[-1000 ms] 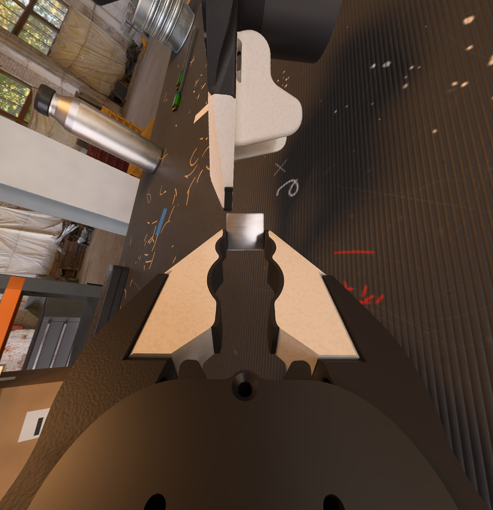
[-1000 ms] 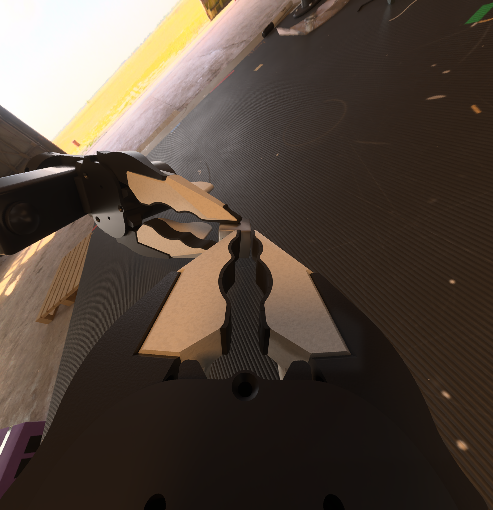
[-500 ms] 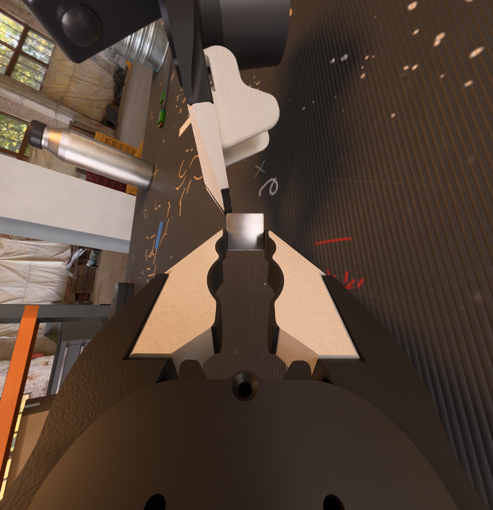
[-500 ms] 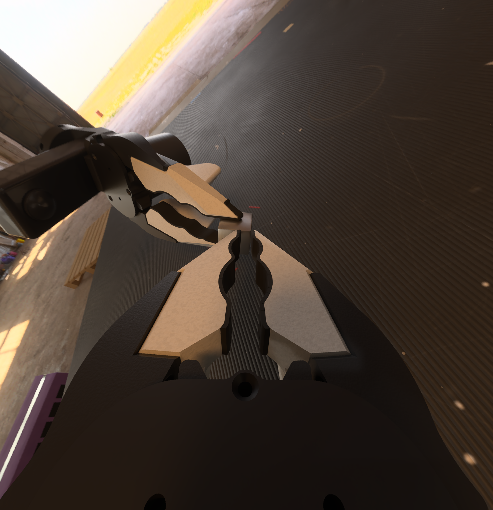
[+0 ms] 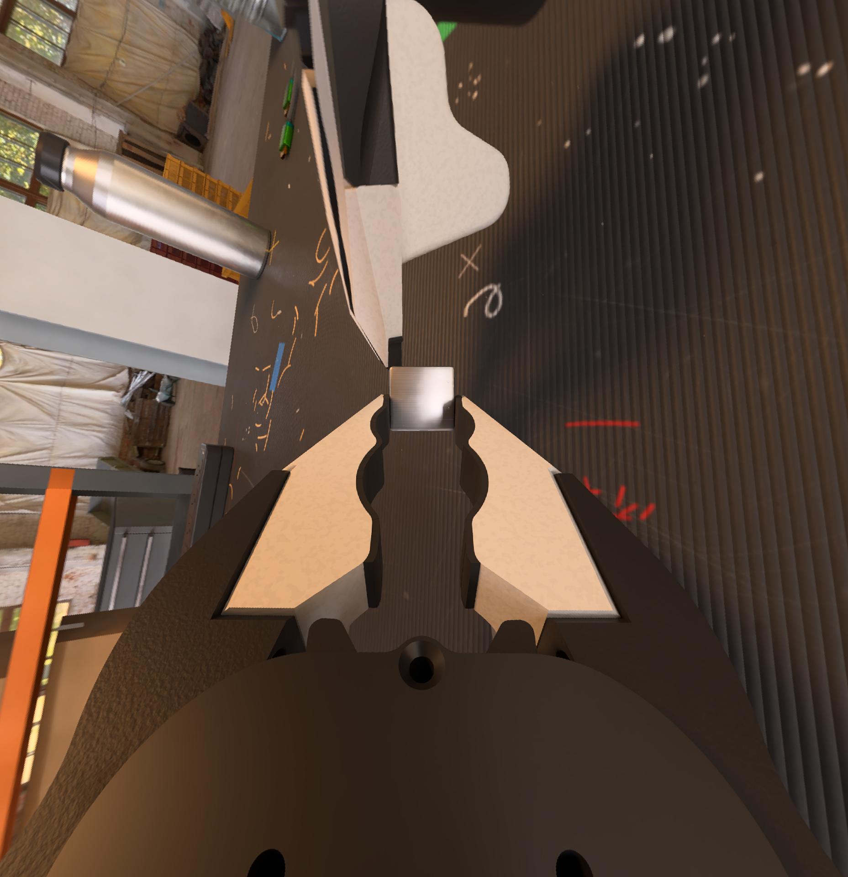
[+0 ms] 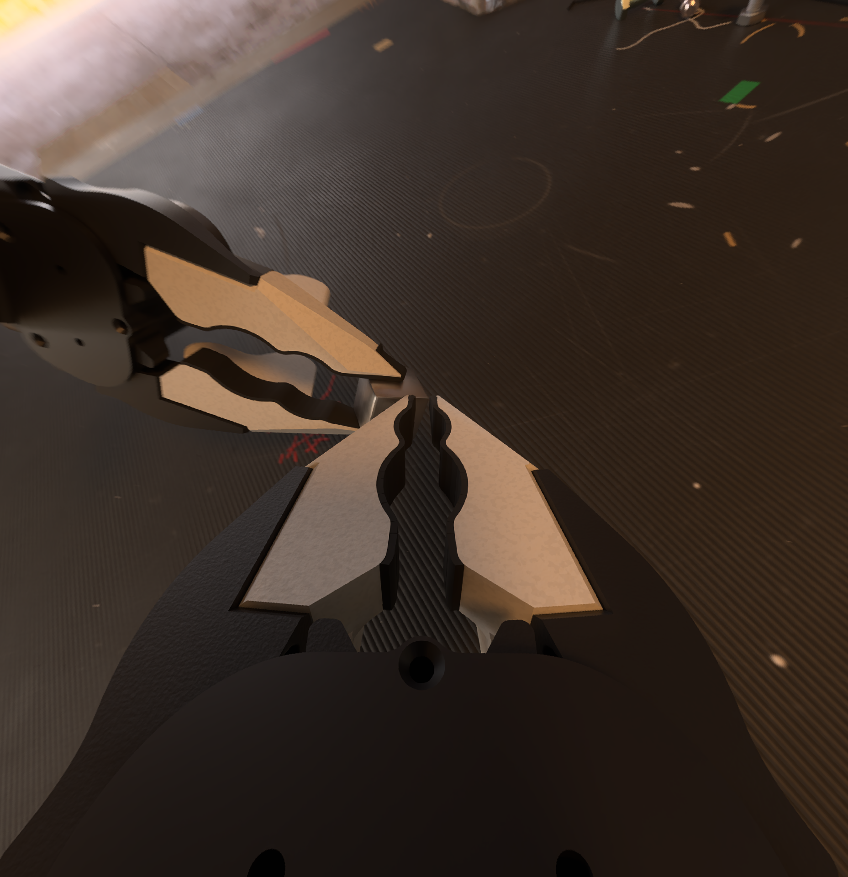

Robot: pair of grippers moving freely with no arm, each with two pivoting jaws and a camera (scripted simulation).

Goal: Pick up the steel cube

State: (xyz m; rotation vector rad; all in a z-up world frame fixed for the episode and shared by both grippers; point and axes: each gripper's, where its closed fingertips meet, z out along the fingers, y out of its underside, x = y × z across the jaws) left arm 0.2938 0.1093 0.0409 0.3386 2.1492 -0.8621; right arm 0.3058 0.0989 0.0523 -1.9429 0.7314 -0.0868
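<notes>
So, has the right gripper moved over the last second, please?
Yes. In its own view the green patch has slid down and left, so the right gripper swung up and right; the steel cube now lies left of its fingertips.

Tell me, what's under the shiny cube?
The cube is pinched in the left tongs above dark ribbed mat. The mat directly beneath is hidden.

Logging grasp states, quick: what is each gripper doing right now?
Left gripper: shut on the steel cube.
Right gripper: shut, holding nothing, fingers beside the cube.
</notes>
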